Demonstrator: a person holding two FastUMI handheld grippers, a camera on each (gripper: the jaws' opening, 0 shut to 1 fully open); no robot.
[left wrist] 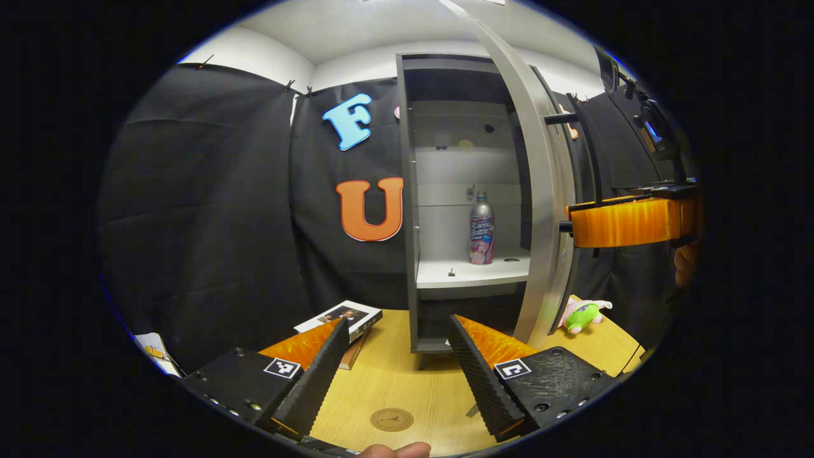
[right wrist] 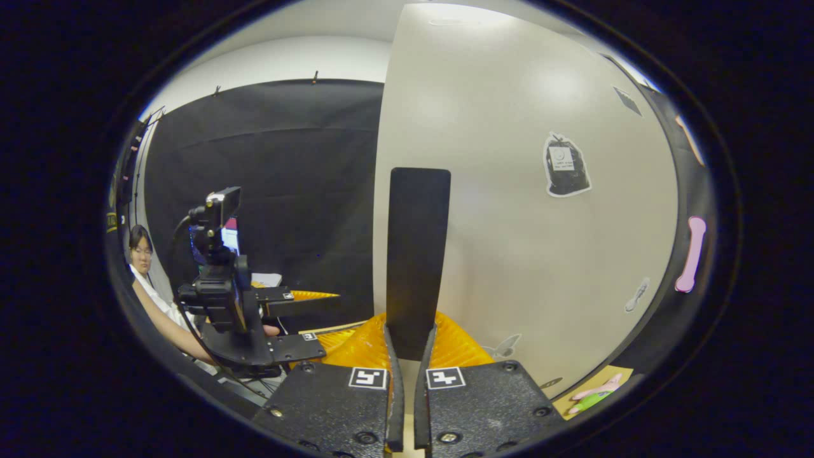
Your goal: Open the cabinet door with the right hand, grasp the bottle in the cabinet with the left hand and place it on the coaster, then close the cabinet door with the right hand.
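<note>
So cabinet door (left wrist: 540, 191) is swung open, seen edge-on in the left gripper view. Right gripper (right wrist: 405, 346) is clamped on the door's black handle (right wrist: 416, 254): both fingers pinch the bottom end of the bar, jaws nearly together, with the handle standing upright between them against the pale door face (right wrist: 509, 222). From the left gripper view the right gripper (left wrist: 626, 221) shows at the door's outer side, level with the lower handle post

Left gripper (left wrist: 394, 375) has its jaws spread wide, nothing between them, hovering over the wooden table (left wrist: 394, 381) and pointing at the open cabinet (left wrist: 407, 191). In the right gripper view the left gripper (right wrist: 254, 299) sits off to the side with a hand on it, well apart from the door

Bottle (left wrist: 481, 228) stands upright on the cabinet's lower shelf (left wrist: 470, 272), toward the shelf's right side, well apart from both grippers. Coaster (left wrist: 392, 419) lies flat on the table in front of the cabinet, roughly between the left gripper's fingers in view, nothing on it

Also on the table: a book (left wrist: 343, 316) left of the cabinet base, a small plush toy (left wrist: 582, 315) on the far side of the door
</note>
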